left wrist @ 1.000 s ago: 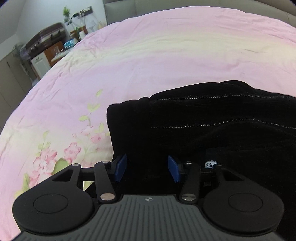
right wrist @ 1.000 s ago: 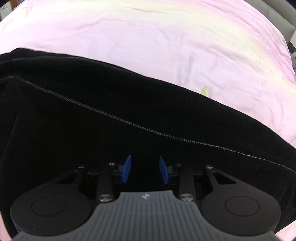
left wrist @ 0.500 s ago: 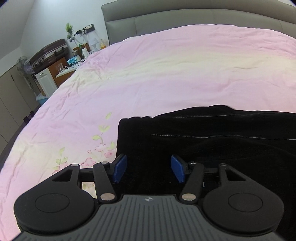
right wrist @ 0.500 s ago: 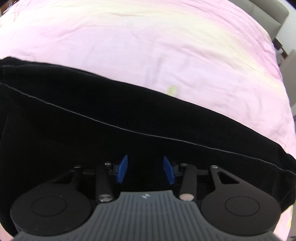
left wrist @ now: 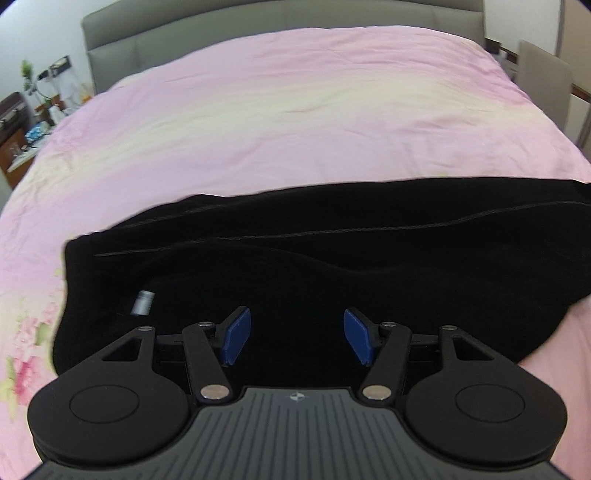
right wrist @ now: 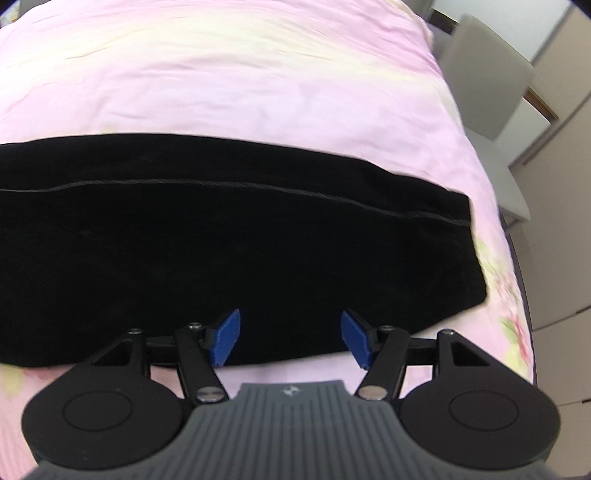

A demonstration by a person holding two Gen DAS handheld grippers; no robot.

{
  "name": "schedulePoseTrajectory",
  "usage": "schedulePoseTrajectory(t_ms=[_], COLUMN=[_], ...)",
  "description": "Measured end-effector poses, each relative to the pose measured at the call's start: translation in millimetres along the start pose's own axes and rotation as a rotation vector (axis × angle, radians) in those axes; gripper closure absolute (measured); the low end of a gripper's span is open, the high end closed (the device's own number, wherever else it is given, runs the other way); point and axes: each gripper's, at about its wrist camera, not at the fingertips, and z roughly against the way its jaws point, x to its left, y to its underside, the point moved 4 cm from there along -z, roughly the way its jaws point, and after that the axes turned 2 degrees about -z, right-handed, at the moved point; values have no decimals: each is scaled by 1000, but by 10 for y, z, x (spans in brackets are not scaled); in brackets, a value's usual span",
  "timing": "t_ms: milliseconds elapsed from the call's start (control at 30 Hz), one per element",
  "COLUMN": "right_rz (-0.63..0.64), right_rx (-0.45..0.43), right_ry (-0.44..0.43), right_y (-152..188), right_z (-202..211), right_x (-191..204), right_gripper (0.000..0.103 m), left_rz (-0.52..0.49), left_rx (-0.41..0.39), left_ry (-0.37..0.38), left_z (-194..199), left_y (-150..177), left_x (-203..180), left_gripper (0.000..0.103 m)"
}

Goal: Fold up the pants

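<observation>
Pants [left wrist: 332, 266], black, soft and limp, lie folded on bed [left wrist: 295, 122]; left claw [left wrist: 291, 341] and right claw [right wrist: 290, 339] both released; best gripped at end edges.

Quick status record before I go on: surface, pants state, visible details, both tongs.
surface: pink bedspread with floral print near its edges
pants: black pants lying folded lengthwise across the near part of the bed
detail: pale stitched seam line running along the fabric; small grey label at the left end
left tongs: left tongs open, holding nothing, over the near edge of the pants
right tongs: right tongs open, holding nothing, at the near edge of the pants
background: grey headboard, chair beside the bed
</observation>
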Motion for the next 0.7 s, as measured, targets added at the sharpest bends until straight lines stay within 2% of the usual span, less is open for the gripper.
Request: schedulePoseTrajectory(t_ms=[167, 267, 300, 400, 567, 700], right_rz=[-85, -123, -132, -164, -229, -248], right_rx=[5, 14, 15, 15, -33, -68], right_ry=[11, 21, 22, 6, -58, -108], right_y=[346, 595, 528, 683, 792, 709], right_z=[-107, -193, -344, -466, -567, -660], right_x=[-683, -1046, -1137, -1430, -1788, -1984], right_gripper=[45, 46, 47, 49, 51, 53], left_rz=[-41, -73, -82, -98, -105, -93], left_rx=[19, 35, 36, 41, 106, 129], left_ry=[65, 78, 77, 60, 29, 18], left_z=[6, -36, -51, -113, -348, -492], left_y=[109, 139, 120, 85, 74, 53], left_x=[-419, -601, -648, -766, -798, -773], left_gripper=[34, 34, 34, 34, 34, 34])
